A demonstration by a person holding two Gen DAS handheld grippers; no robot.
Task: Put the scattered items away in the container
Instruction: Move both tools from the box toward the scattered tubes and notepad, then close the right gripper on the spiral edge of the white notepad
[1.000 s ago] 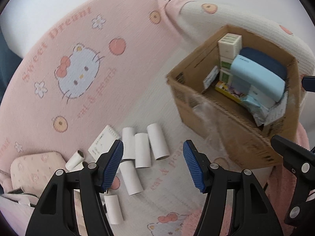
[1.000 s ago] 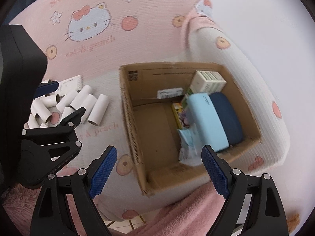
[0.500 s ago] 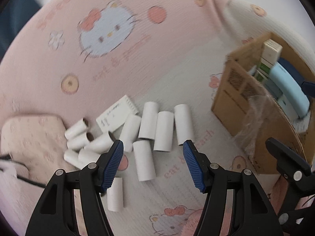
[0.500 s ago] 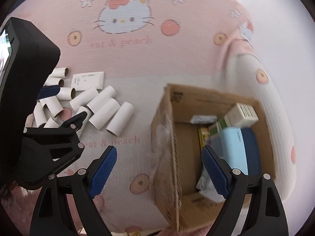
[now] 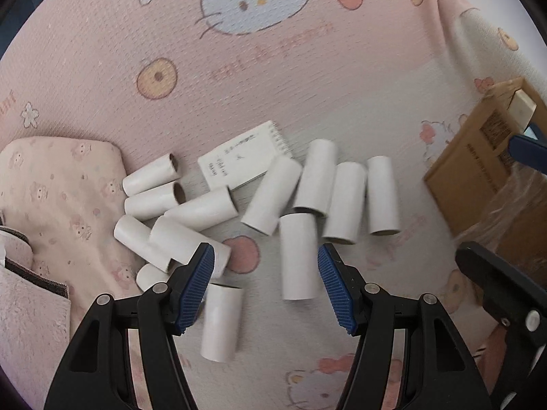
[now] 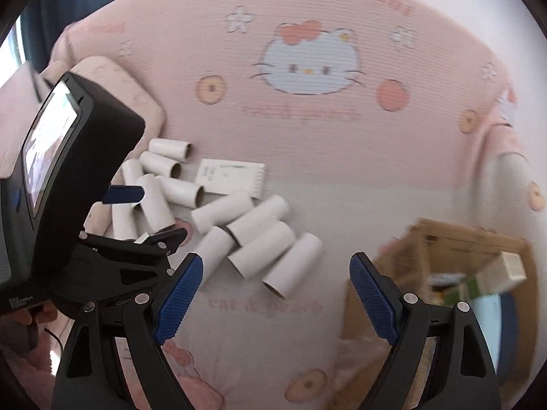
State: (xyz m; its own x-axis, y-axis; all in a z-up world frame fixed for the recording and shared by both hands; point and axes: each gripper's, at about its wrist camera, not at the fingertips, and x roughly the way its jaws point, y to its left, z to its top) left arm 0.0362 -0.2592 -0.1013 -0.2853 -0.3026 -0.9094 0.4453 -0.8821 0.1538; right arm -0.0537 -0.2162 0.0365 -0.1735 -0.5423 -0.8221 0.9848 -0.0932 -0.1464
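Several white cardboard tubes (image 5: 297,256) lie scattered on a pink Hello Kitty blanket (image 5: 266,78), with a small white box (image 5: 244,160) among them. My left gripper (image 5: 266,287) is open and empty, low over the tubes; one tube lies between its fingers. My right gripper (image 6: 276,300) is open and empty, to the right of the tube pile (image 6: 259,242). The white box also shows in the right wrist view (image 6: 232,177). The cardboard box (image 5: 485,167) stands at the right and holds packages (image 6: 492,280).
A pink patterned pillow (image 5: 54,198) lies left of the tubes. The left gripper's body and its screen (image 6: 51,157) fill the left of the right wrist view. The cardboard box (image 6: 441,249) has clear plastic at its near side.
Both grippers have swung left from the cardboard box toward the tube pile. The left gripper has come down closer over the tubes. Both stayed open.
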